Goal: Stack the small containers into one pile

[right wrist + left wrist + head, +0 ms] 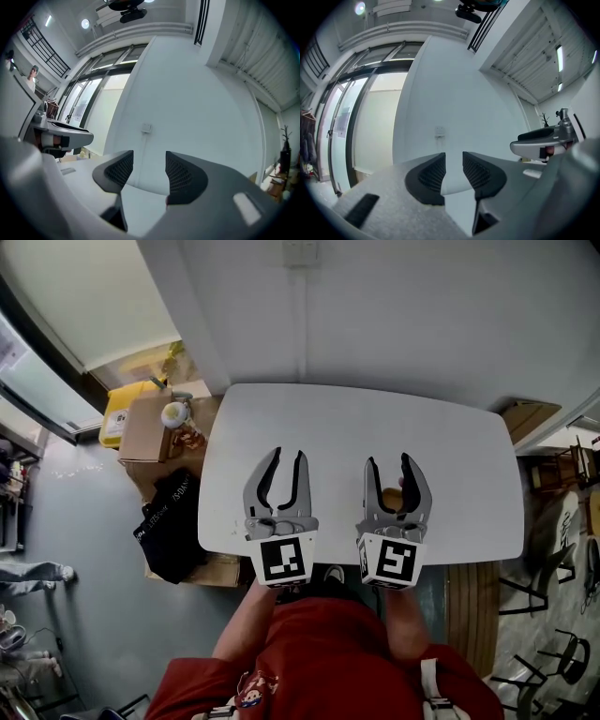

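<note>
Finding: my left gripper [288, 455] and right gripper [388, 459] hung side by side over the near half of the white worktop [356, 418], in the lower middle of the head view. Each gripper's own view showed its jaws spread, with only the worktop's far edge and the wall between them. Neither held anything.

Task's thing: one small tan item [393, 497] lay on the worktop, seen through the gap of the right jaws and mostly covered by them. I could not tell whether it was a single container or a pile. No other container showed on the worktop.

Assessment: no grasp was in hand. I judged this a pause between picks, or the start or end of the stacking. The next move called for tipping the right jaws down, clearing the view of the tan item, and confirming the count.
</note>
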### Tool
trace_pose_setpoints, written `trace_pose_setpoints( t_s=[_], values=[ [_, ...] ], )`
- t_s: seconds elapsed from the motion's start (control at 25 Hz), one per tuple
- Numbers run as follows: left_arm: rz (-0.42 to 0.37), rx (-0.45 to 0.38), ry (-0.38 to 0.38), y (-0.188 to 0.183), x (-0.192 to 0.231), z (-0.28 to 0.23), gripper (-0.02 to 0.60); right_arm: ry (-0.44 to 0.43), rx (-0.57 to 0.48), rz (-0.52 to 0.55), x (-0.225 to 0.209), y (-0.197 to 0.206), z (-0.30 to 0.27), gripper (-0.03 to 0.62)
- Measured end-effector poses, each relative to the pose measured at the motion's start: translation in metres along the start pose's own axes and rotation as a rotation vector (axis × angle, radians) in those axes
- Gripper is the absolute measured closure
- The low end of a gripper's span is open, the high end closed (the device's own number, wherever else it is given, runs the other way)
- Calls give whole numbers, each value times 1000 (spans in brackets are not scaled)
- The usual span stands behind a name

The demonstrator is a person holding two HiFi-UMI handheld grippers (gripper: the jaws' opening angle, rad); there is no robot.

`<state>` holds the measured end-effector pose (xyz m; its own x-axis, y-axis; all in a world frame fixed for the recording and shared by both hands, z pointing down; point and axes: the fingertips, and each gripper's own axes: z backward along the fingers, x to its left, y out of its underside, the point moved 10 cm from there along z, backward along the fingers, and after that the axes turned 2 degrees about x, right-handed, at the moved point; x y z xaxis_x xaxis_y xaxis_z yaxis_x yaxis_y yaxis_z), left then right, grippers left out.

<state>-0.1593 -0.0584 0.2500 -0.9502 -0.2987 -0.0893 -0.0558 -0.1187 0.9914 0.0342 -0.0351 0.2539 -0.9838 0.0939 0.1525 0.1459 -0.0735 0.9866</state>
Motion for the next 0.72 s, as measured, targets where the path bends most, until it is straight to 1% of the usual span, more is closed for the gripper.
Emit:
trace_pose_setpoints(
  t_s=[0.12, 0.28, 0.4, 0.48, 0.56, 0.6, 0.72],
  values=[
    [0, 8, -6, 4, -4, -2, 480, -19, 8, 2, -2, 3, -1, 401],
    [4, -10, -18, 1, -7, -5, 517, -36, 10, 3, -8, 3, -2, 444],
    [-7, 9, -22, 3, -9, -7, 536, -35, 0, -6, -13, 4, -3, 470],
    [2, -19, -22, 2, -8, -10, 557, -33, -9, -23, -15, 4, -4, 503],
    [7, -32, -20, 2, -8, -11, 583, -26, -16, -38, -15, 5, -4, 563],
    [8, -30, -18, 2, -8, -10, 583, -23, -14, -35, -15, 6, -3, 585],
    [14, -6, -6, 5, -9, -11, 583, -26, -3, -22, -16, 7, -2, 594]
  ],
)
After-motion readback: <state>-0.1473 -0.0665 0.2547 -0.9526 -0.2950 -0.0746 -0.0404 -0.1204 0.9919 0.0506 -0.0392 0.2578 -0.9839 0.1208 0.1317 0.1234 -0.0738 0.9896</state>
